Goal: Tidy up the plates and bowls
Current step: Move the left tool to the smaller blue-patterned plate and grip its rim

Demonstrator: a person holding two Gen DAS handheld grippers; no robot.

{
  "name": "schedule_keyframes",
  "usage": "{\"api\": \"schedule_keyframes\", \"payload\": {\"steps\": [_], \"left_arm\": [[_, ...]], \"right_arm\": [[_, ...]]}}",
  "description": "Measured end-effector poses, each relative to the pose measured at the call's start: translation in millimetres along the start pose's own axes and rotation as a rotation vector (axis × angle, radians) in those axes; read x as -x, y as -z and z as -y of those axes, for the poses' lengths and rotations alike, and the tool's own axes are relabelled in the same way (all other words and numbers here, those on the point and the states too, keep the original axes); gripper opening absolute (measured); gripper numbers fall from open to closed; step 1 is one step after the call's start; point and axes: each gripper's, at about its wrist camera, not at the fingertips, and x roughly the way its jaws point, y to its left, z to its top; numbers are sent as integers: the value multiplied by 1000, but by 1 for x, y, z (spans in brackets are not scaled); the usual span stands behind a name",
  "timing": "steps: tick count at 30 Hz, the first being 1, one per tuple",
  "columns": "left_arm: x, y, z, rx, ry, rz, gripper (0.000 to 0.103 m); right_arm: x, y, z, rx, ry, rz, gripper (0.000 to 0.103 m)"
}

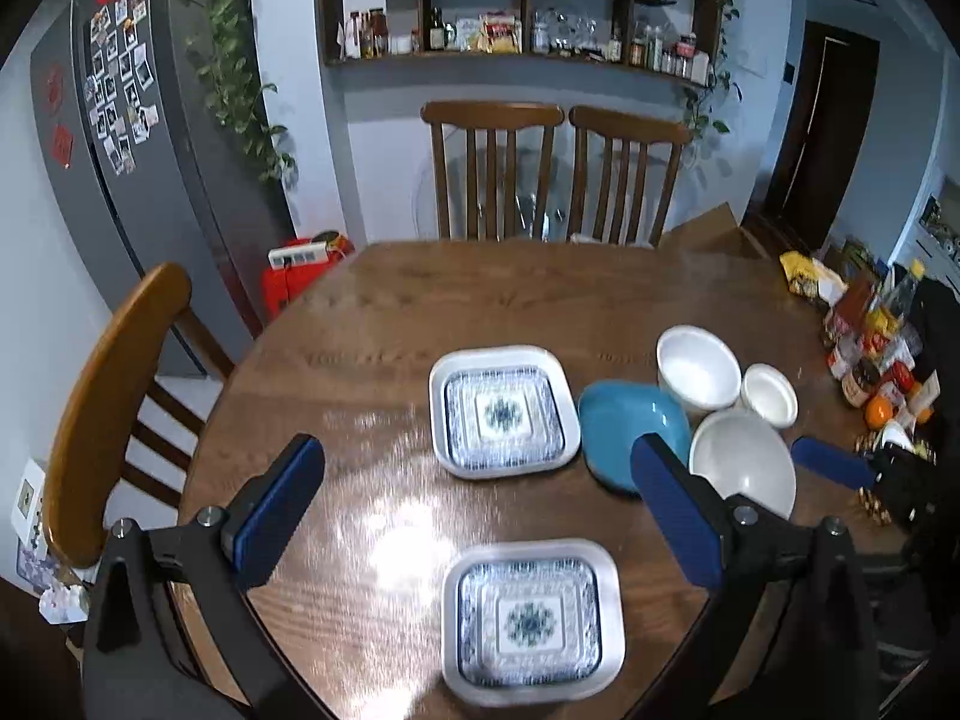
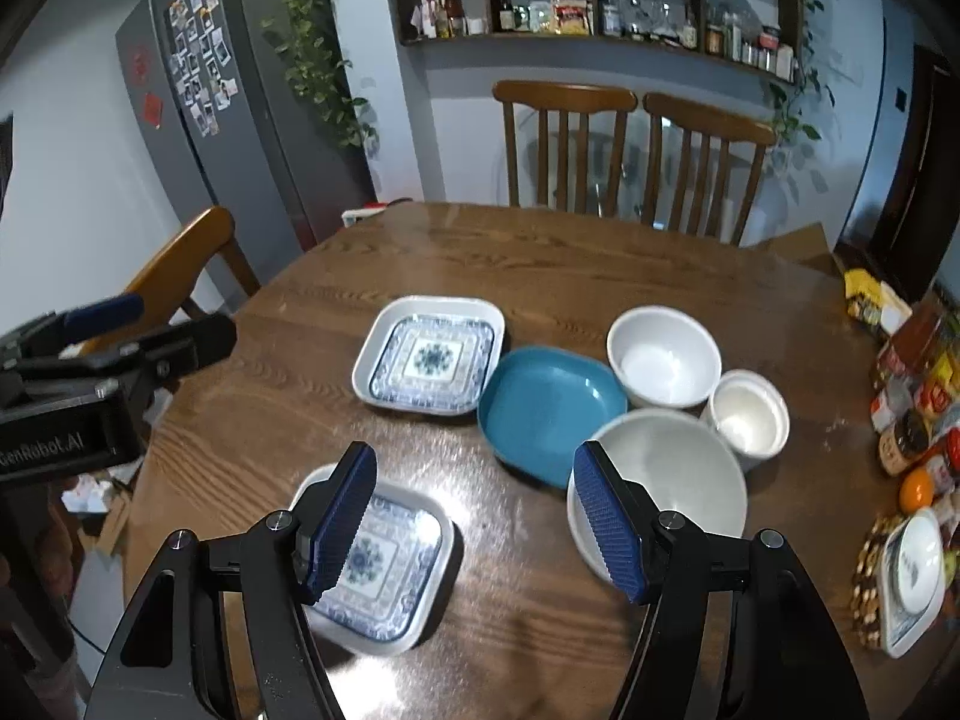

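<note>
Both tools are hanging over the worktop (image 2: 540, 276) with their pads wide apart and nothing between them: the left tool (image 1: 480, 516) above the near patterned plate (image 1: 531, 621), the right tool (image 2: 474, 522) between that same plate and the big white bowl (image 2: 666, 474).

The near plate is lying close to the worktop's front edge, so a sideways nudge from a pad could push it off. The blue dish (image 2: 549, 411) is sitting tilted, seemingly propped on the big white bowl's rim; lifting either one carelessly could send the other sliding or clattering. The glossy rims are likely slippery, so a shallow pinch may let a plate swing and drop.

The far patterned plate (image 2: 429, 357) is lying flat, opening upward, as are the deep white bowl (image 2: 663, 357) and the small white bowl (image 2: 747, 420). The plates are square, so neither has a true long axis; their sides are running slightly skewed to the worktop's edge.
</note>
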Motion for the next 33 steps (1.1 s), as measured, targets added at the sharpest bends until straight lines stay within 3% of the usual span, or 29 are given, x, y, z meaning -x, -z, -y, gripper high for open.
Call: {"api": "schedule_keyframes", "payload": {"steps": [8,16,23,29,33], "left_arm": [[-30,-37,-5,11,-26,6,102],[-91,-30,-25,31,-67,-72,102],[-169,1,-51,79,-87,-241,102],[-210,27,-60,99,-77,-350,100],[-224,34,-59,106,-63,-384,88]], "right_arm": [[-23,-35,2,-1,3,17,69],[-65,-52,3,14,6,-9,69],[-134,-52,13,-32,-40,-140,69],[-188,-54,19,-75,-58,-271,69],[-219,-59,24,-119,-60,-324,69]]}}
